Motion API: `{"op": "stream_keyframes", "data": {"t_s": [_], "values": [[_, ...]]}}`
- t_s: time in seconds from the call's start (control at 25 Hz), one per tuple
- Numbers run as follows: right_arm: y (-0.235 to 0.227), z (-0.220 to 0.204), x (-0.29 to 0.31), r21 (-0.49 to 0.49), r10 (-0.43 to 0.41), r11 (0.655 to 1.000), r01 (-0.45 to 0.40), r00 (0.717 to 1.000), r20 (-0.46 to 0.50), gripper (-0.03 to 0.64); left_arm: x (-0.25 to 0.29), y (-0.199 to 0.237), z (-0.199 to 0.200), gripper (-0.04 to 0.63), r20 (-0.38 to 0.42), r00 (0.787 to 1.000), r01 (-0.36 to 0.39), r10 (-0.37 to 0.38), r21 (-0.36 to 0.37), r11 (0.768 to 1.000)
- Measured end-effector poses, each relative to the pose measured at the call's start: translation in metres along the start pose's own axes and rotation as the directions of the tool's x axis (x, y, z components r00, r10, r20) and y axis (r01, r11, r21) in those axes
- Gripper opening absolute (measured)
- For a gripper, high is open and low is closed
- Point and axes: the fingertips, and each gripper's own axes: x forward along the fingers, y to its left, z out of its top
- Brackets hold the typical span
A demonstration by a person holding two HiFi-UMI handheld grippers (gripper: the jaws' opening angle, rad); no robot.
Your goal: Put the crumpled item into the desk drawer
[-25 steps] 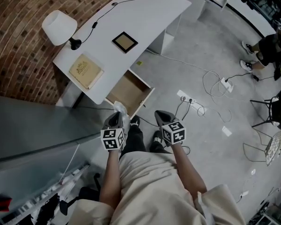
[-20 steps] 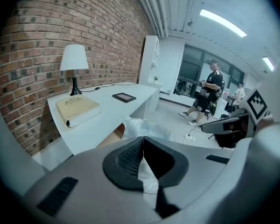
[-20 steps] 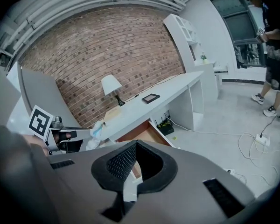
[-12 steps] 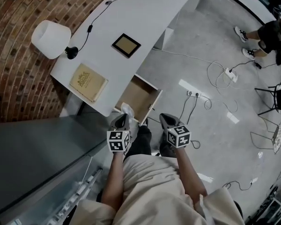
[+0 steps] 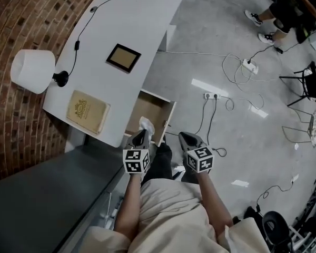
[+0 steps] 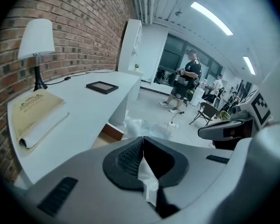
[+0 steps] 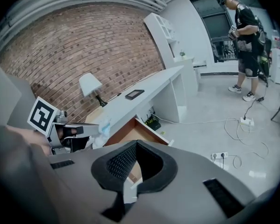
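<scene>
Clamping claw: the left claw (image 5: 140, 135) is clenched on the crumpled item (image 5: 146, 124), with a thin white fold pinched between its 2 pads.
Crumpled item: white and wrinkled. Most of it bulges out just past the left claw's tips. In the left gripper view it hides the floor directly ahead of the jaws.
Drawer (image 5: 149, 107): pulled open, with a bare wooden inside, directly ahead of and below the left claw. From the head view the item overlaps the drawer's nearest end. Whether it touches the wood cannot be told.
Right claw (image 5: 186, 137): its jaws are pressed together at the tips with nothing between them. It is level with the left claw, on that claw's right, and apart from it. It points down toward the floor beside the drawer's front panel.
Desk (image 5: 127, 29): a long white top ahead of and to the left of both claws, running along the brick wall (image 5: 10, 25).
Book (image 5: 88, 111): tan, lying flat on the desk end nearest the left claw, ahead and to its left.
Lamp (image 5: 32, 70): white shade, farther left than the book.
Frame (image 5: 123, 57): dark and flat on the desk, well ahead of the left claw.
Power strip (image 5: 213, 95): on the floor ahead of the right claw, with cables trailing from it.
Person (image 5: 288, 7): standing far ahead, to the right of both claws.
</scene>
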Motion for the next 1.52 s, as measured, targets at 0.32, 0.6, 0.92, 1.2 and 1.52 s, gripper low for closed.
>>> {"op": "stream_keyframes", "data": {"t_s": [0.32, 0.6, 0.92, 1.2, 1.52], "values": [[-0.006, 0.014, 0.021, 0.029, -0.043, 0.999, 0.042, 0.998, 0.039, 0.025, 0.041, -0.002, -0.006, 0.018, -0.060, 0.995, 0.089, -0.084, 0.078, 0.993], [0.008, 0.001, 0.019, 0.082, -0.044, 0.996, 0.040, 0.998, 0.038, 0.025, 0.063, -0.005, -0.007, 0.018, -0.080, 0.990, 0.121, -0.114, 0.093, 0.988], [0.016, -0.014, 0.024, 0.091, -0.058, 0.994, 0.056, 0.998, 0.022, 0.025, 0.084, -0.008, -0.023, 0.018, -0.116, 0.981, 0.163, -0.153, 0.083, 0.983], [0.002, -0.024, 0.022, 0.124, -0.094, 0.988, 0.091, 0.995, 0.024, 0.025, 0.100, -0.007, -0.040, 0.018, -0.153, 0.975, 0.174, -0.158, 0.093, 0.980], [-0.018, -0.046, 0.022, 0.128, -0.111, 0.986, 0.111, 0.994, -0.003, 0.025, 0.116, -0.001, -0.060, 0.018, -0.191, 0.970, 0.172, -0.153, 0.086, 0.981]]}}
